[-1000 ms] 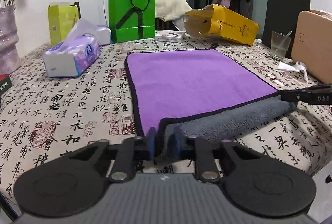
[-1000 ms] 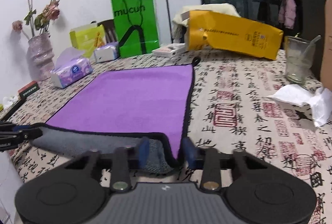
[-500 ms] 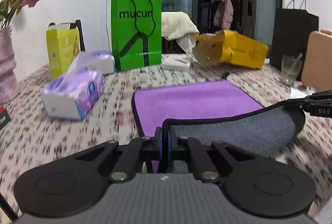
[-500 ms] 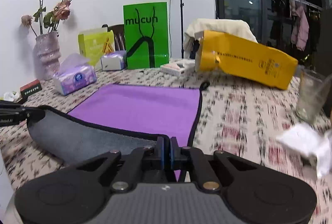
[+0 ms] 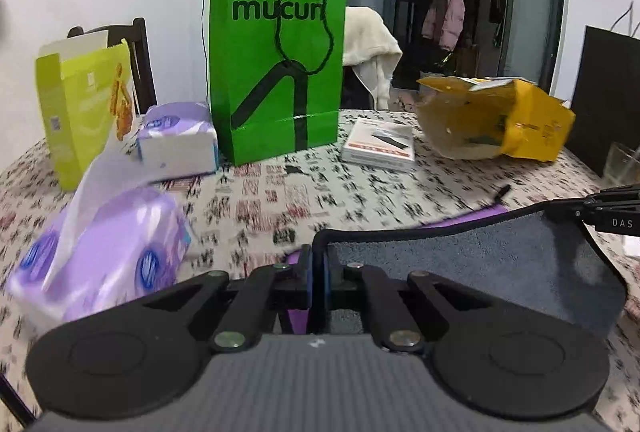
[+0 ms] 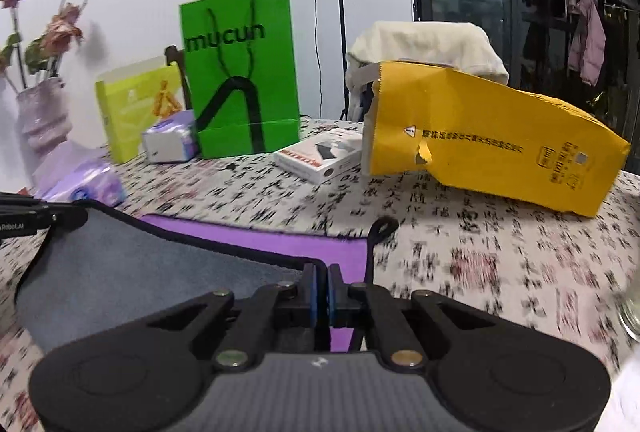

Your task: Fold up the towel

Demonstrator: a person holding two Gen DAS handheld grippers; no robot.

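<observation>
The towel [image 5: 472,272] is purple on top, grey underneath, with a black hem. My left gripper [image 5: 318,264] is shut on its near left corner. My right gripper [image 6: 321,282] is shut on its near right corner. The near half is lifted and carried toward the far edge, so its grey underside [image 6: 132,264] faces me. A strip of the purple side [image 6: 280,242] still lies on the table ahead. Each gripper's tip shows at the edge of the other's view, the right gripper [image 5: 612,210] and the left gripper [image 6: 36,216].
On the patterned tablecloth [image 6: 480,232] behind the towel stand a green mucun bag [image 5: 280,72], a yellow-green box [image 5: 80,112], tissue packs [image 5: 108,244], a white box [image 6: 320,154], a yellow bag [image 6: 488,140], a vase [image 6: 40,120] and a glass [image 5: 620,164].
Both grippers closed on the towel's near corners, lifted them and moved forward over the towel. The grey underside now covers most of the purple top.
</observation>
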